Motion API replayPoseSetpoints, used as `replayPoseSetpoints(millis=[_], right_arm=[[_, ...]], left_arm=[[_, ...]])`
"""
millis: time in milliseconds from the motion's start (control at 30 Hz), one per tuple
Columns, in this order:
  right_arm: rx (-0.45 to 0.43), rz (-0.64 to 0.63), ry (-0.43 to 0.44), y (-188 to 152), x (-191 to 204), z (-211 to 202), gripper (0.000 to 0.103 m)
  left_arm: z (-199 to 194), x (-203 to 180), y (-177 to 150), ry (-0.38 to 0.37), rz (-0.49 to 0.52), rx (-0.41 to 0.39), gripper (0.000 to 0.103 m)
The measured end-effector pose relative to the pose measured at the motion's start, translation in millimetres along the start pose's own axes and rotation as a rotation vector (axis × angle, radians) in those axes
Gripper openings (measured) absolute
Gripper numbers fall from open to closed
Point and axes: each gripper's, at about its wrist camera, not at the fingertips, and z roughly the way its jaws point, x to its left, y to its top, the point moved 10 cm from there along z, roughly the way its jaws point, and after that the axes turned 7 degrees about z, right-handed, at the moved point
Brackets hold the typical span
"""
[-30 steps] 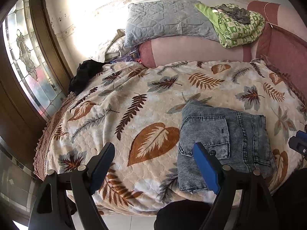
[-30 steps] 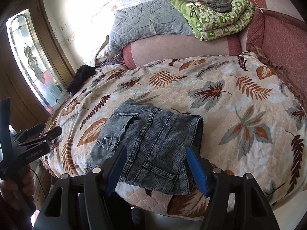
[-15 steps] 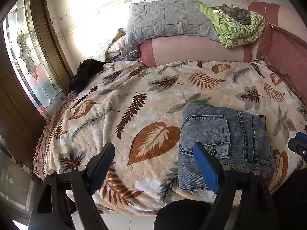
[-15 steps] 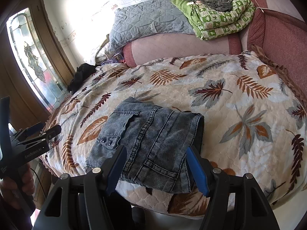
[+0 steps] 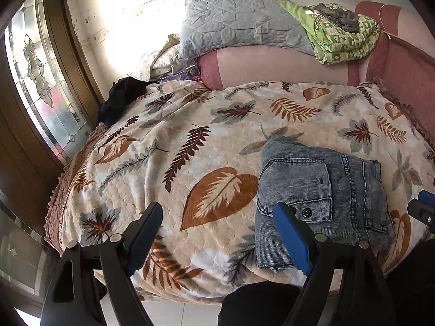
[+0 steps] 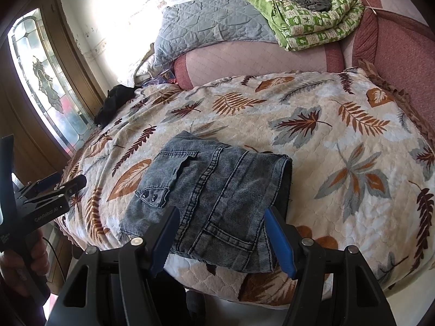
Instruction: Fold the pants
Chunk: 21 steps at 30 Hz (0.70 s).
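Your pants [image 6: 214, 201], grey-blue washed denim, lie folded into a thick, compact rectangle near the bed's front edge on the leaf-print blanket [image 6: 339, 114], pocket and two buttons facing up. Your left gripper [image 5: 217, 233] and right gripper [image 6: 221, 233] both hover with jaws apart, holding nothing.

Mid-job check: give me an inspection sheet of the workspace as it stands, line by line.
Surface: bed under a leaf-print blanket.
Job's things: grey jeans folded into a compact stack near the front edge.
Clutter: black garment at the far left edge; grey quilted pillow and green patterned quilt stacked at the head.
Grippers: left claw open and empty, over bare blanket left of the jeans; right claw open and empty, in front of the jeans.
Cables: thin dark cord below the left claw's handle.
Surroundings: stained-glass door at left; pink headboard.
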Motion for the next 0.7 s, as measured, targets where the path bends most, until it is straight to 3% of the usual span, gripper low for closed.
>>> replayPoseSetpoints(millis=[700], right_arm=[[0.029,-0.022,-0.006,-6,9,14,0.068]], left_arm=[[4,11,-1,-0.005,-0.029,0.000,0.084]])
